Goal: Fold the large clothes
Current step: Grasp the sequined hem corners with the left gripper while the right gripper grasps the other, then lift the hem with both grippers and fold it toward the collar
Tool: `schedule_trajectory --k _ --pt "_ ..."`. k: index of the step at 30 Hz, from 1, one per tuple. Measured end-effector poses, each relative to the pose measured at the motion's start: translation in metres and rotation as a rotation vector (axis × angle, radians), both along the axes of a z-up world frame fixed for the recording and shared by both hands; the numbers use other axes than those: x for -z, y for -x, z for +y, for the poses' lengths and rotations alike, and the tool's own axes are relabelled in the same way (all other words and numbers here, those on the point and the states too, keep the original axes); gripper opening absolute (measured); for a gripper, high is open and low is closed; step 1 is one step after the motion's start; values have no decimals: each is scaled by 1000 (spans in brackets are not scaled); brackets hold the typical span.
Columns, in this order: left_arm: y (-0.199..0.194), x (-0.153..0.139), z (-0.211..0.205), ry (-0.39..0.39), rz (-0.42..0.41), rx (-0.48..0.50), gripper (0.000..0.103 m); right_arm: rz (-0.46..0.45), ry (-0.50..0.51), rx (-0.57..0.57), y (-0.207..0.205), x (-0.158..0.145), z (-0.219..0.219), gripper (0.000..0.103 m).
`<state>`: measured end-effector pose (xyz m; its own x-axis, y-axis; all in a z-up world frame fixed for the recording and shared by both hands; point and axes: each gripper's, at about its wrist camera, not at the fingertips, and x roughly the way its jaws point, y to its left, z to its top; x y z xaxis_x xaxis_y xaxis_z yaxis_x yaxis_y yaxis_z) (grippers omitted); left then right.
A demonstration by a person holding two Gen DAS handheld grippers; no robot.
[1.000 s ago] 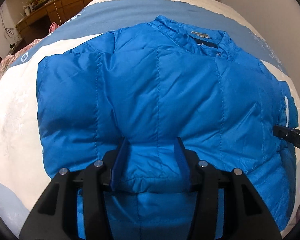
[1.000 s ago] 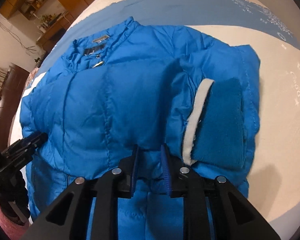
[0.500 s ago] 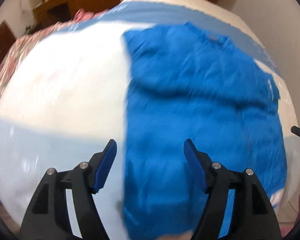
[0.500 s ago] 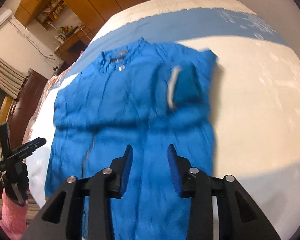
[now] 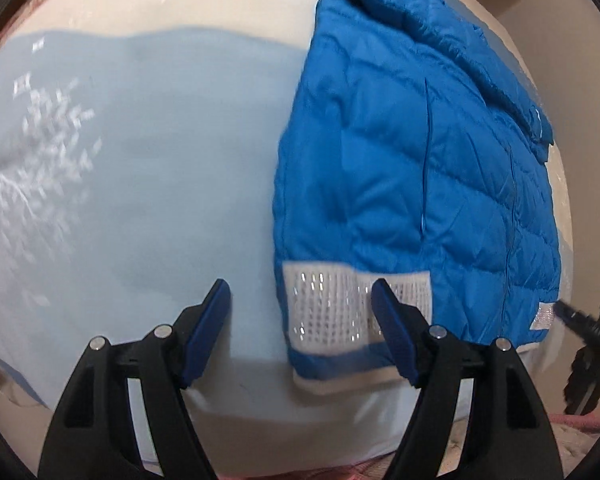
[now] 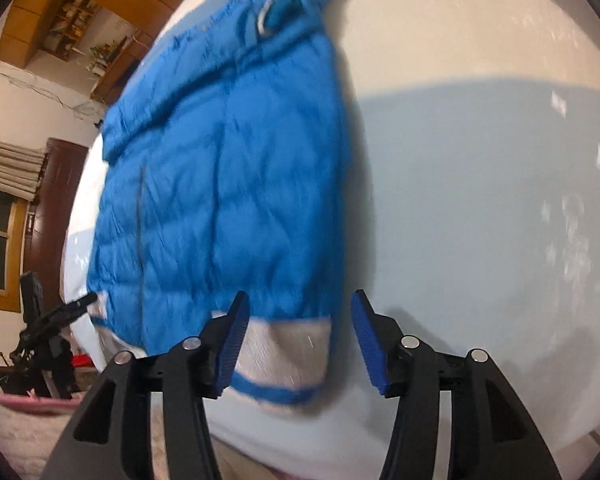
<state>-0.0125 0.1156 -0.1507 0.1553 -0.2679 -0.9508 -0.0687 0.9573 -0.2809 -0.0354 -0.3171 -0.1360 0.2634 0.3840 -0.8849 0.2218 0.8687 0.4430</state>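
Your left gripper (image 5: 300, 332) is released, jaws spread wide and just been opening, nothing pinched. Its right blue pad sits over the white knit hem band (image 5: 340, 312) of the blue puffer jacket (image 5: 400, 168), the left pad over bare bedspread (image 5: 140, 168); contact with the band can't be told. Jacket lies flat on the bed, to the right in this view, its folded upper part toward the far end. Band runs along the near edge of the jacket, close to the bed's near edge.

Your right gripper (image 6: 296, 340) is also released, jaws just been opening, nothing held between them. Through the gap you see the jacket's near right corner, white hem band (image 6: 288, 356) with a blue stripe under it. Left pad is over the band, right pad over the pale blue part of the bedspread (image 6: 480, 200). View is blurred. A cuff (image 6: 276, 16) with a white edge lies on the folded part at the jacket's far end.

Each view catches the other gripper at the frame edge beside the jacket's opposite near corner. Wooden cabinets (image 6: 80, 12) stand beyond the bed.
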Motion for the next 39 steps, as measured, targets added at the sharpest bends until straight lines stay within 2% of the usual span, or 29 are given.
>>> schedule_trajectory --k 6,8,9,12,14,16,19,23,28,33,35,39 --pt "3 5 -5 34 -3 8 70 20 -52 -23 19 20 11 53" --pt "3 5 -8 61 3 21 55 15 -71 -21 20 23 11 53" --pt "3 6 -11 77 7 22 50 12 -83 -21 19 25 12 52" --pt "2 8 -10 113 16 4 37 7 -114 -26 17 29 15 37" --pt "1 7 -8 141 15 -12 18 3 -151 -22 15 31 14 27" --pt "2 4 -6 166 7 -23 13 -5 -173 -29 14 30 12 17" --pt "9 -4 -3 175 -14 -17 12 -29 -189 -49 15 22 12 12" --pt "16 -11 -1 182 -20 -2 11 -46 -208 -69 21 15 12 11" --pt "23 2 2 180 29 13 12 -12 -188 -109 29 17 14 11" --pt "14 9 0 193 28 20 12 24 -211 -71 29 30 9 11" --pt "12 3 1 206 12 30 11 22 -208 -72 25 28 10 11" --pt "4 -35 0 279 -84 61 11 -32 -258 -57 22 7 0 10"
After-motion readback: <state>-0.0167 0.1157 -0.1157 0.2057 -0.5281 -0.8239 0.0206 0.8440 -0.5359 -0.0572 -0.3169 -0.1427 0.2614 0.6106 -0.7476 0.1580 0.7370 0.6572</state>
